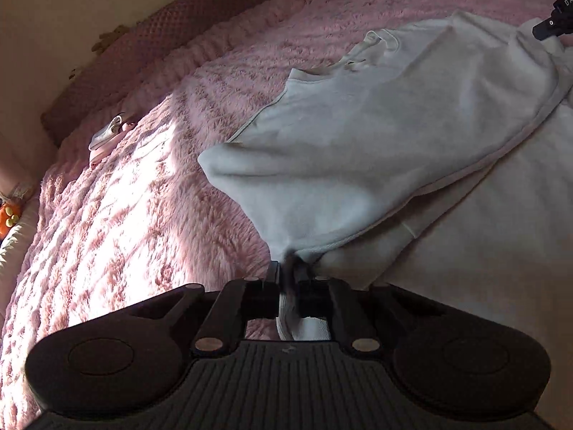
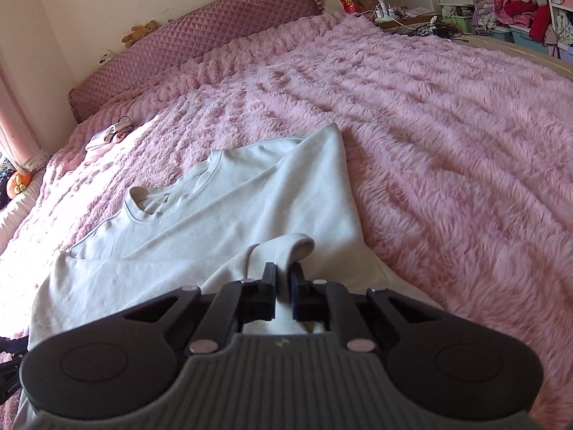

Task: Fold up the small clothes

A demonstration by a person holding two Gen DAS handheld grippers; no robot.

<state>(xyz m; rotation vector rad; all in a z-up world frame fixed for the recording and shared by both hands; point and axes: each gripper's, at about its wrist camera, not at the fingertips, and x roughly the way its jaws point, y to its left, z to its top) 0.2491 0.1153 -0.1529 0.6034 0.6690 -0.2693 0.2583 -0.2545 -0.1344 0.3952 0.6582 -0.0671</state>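
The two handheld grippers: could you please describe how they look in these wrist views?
Both look alike. The left gripper and right gripper have two slim black fingers on black linkage bars with round, pale pivot caps, flanked by rounded black housings with circular recesses. A grey ribbed plate with a small light mark sits behind. No cables, hands or sleeves show.

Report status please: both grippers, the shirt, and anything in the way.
Left gripper shut on white shirt edge. Right gripper shut on a shirt fold. Shirt partly folded on pink blanket. Nothing in the way near it.
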